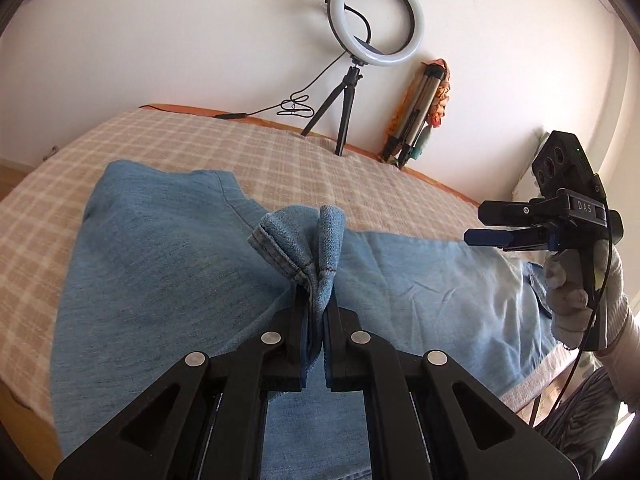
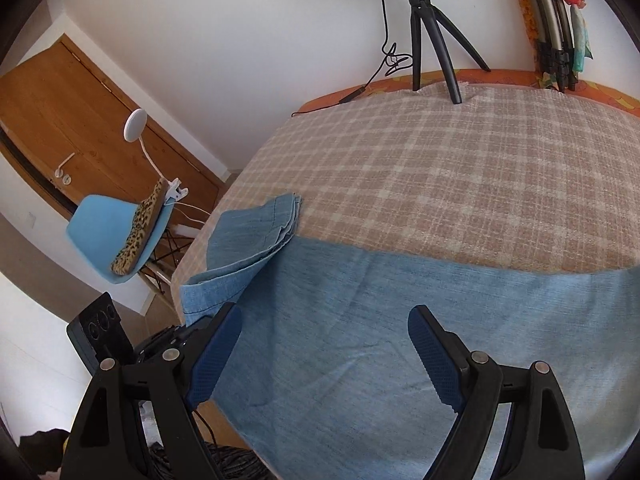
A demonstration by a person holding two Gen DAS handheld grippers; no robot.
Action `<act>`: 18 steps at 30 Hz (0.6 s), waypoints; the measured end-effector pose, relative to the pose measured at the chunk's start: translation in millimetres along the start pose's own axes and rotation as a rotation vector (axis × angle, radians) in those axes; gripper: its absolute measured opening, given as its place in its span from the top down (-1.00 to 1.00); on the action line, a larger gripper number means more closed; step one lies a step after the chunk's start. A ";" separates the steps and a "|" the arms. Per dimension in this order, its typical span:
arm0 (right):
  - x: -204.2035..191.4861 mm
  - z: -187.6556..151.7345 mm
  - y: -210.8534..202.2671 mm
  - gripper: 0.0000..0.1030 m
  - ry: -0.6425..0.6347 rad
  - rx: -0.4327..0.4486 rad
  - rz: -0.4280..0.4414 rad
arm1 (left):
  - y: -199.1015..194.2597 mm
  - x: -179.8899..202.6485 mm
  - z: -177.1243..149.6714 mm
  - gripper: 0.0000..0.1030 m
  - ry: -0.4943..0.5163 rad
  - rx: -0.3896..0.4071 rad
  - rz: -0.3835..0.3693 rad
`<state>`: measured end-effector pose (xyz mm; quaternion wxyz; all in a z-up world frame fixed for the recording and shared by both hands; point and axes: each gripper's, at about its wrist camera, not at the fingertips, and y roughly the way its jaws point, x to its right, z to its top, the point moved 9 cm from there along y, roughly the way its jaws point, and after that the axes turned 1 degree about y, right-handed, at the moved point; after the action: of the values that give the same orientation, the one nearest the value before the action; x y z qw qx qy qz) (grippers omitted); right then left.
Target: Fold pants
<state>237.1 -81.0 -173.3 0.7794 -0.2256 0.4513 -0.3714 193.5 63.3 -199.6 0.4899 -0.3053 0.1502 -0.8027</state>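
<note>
We are pinching a bunched hem of the pants [image 1: 200, 280] between the pressed-together jaws of the left gripper [image 1: 316, 304], and the denim is rising out of the grip in a loose double fold. That bite looks narrow to us; if we are pulling hard or sideways, the hem could be slipping free, or only one layer could be travelling and leaving the other behind. The pants are lying spread across the checked blanket [image 2: 460, 184], covering its near half, with one end already doubled over at the left edge. The right gripper [image 2: 324, 364] is hovering spread wide above the flat cloth, holding nothing, so that side is resting unpinned; dragging from the left alone could be skewing the whole garment and wrinkling the smooth panel. Farther off, the cloth is reaching close to the blanket's edge, where it could be sliding off. At the back, the ring light [image 1: 378, 18] on its tripod is standing near the wall, well apart from the pants.
</note>
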 end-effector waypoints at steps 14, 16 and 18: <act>-52.4 17.9 147.1 -0.64 0.332 -0.242 0.323 | -24.0 13.8 11.8 0.92 -0.002 0.069 -0.060; -54.3 18.8 157.4 -0.48 0.360 -0.248 0.344 | -24.1 15.0 9.2 0.92 -0.002 0.062 -0.068; -54.9 21.2 163.8 -0.19 0.368 -0.237 0.332 | -23.4 18.8 6.4 0.92 0.003 0.055 -0.077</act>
<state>299.7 64.2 -246.0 0.7028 -0.1669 0.6563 -0.2179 175.0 58.3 -175.5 0.4667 -0.2962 0.1170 -0.8251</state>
